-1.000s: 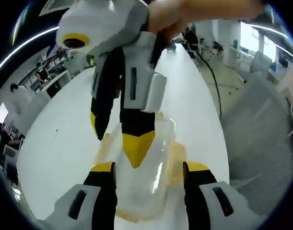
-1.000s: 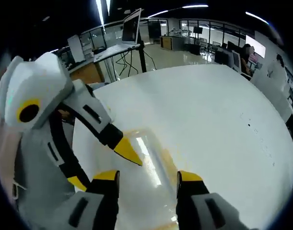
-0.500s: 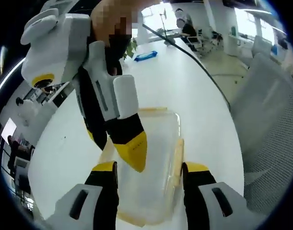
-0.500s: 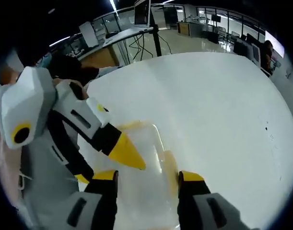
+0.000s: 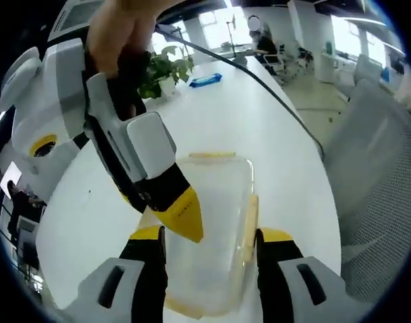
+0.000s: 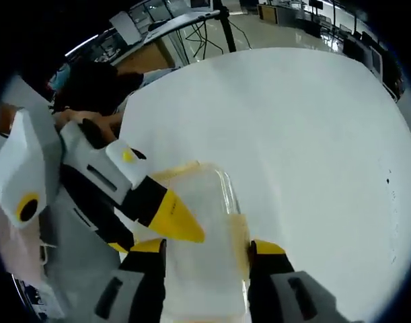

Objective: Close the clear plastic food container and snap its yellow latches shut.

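Hovering both grippers, left gripper point(image 5: 208, 237) and right gripper point(image 6: 206, 245), jaws parted and empty, over the container point(image 5: 212, 229), we judged that an off-centre press might skid it across the white table point(image 5: 272, 128) with its yellow latch point(image 5: 249, 225) unsnapped.

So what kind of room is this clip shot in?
Most likely an open-plan office or lab: a long white table, a mesh office chair beside it, and a laptop on a stand beyond.

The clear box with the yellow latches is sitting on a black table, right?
Not quite. The clear box with its yellow latches is there between the jaws, but the table under it is white, not black. The left gripper view shows the white top stretching away behind the box, and the right gripper view shows the same white table around the box.
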The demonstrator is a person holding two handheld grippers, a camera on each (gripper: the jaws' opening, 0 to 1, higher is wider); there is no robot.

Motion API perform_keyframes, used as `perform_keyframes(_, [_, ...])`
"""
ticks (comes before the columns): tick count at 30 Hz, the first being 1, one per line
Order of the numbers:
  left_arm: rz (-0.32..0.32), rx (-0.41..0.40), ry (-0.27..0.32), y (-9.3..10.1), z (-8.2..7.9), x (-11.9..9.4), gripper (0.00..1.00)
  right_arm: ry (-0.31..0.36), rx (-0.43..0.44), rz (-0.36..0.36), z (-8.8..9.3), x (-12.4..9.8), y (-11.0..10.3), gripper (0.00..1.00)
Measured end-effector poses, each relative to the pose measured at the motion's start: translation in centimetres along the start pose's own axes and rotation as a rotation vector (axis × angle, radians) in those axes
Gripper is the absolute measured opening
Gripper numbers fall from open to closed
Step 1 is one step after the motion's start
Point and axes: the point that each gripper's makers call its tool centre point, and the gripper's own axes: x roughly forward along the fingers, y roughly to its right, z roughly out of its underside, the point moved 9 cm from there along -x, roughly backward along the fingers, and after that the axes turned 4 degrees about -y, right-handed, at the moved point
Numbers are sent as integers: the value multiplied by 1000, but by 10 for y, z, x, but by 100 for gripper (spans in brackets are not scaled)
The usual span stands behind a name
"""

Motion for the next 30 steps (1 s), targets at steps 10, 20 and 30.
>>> perform_keyframes(10, [14, 5, 3, -1, 1, 0, 50, 9, 16, -20, -1, 0, 4, 43])
perform_keyframes(20, [16, 4, -15, -1, -1, 1, 50, -28, 27, -65, -5, 3, 7, 41])
perform_keyframes(30, [17, -3, -19, 0, -1, 2, 50, -19, 9, -84, -2, 3, 9, 39])
